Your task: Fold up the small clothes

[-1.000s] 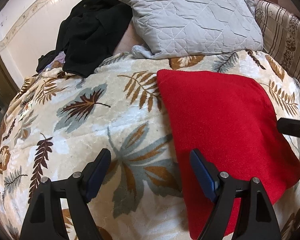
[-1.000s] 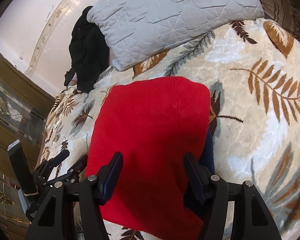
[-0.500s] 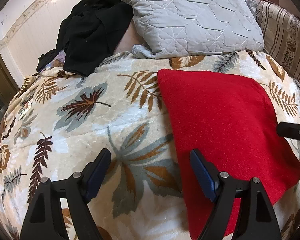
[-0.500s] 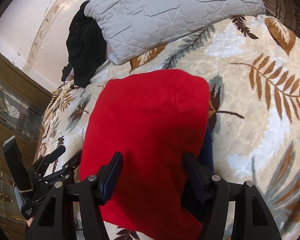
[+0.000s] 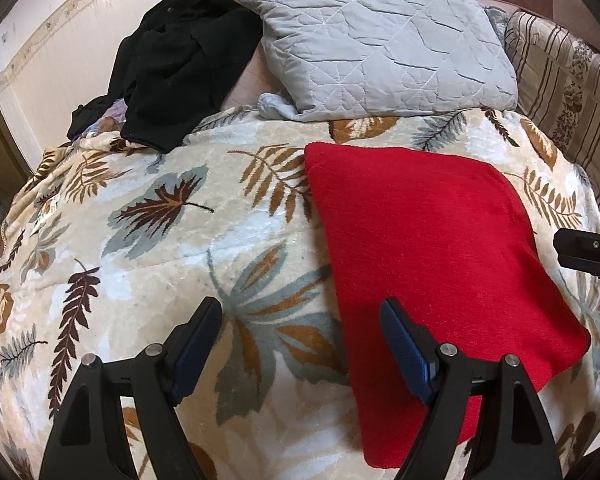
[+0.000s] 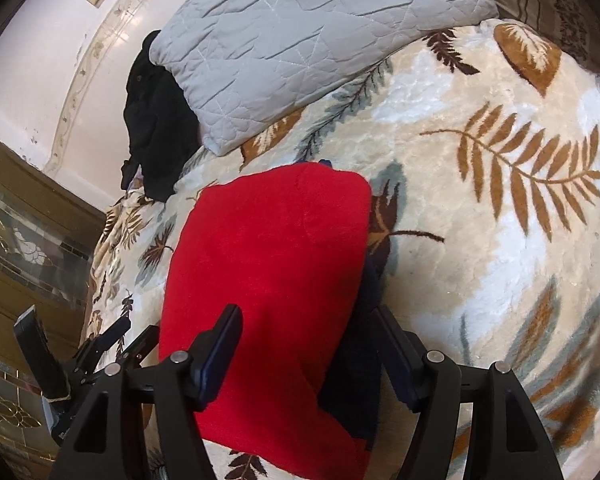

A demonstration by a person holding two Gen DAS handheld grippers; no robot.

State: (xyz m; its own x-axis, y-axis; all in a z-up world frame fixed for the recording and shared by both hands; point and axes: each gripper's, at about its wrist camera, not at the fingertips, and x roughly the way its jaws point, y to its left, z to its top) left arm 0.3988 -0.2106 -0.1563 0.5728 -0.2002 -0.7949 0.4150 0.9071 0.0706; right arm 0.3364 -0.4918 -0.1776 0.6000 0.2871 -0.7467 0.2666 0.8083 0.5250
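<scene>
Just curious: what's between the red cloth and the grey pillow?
Only leaf-patterned blanket between the red cloth and grey pillow, in the left wrist view.

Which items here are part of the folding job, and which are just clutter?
Job:
- red garment, lying flat on the leaf-print blanket
- dark blue cloth showing under its edge
- left gripper, open
- right gripper, open

Lying about:
- grey quilted pillow
- black clothing heap
- striped cushion

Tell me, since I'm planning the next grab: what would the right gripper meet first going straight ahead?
Probably the red garment: the right gripper has open jaws straddling its near part. Depth is unclear, so height above it is uncertain.
</scene>
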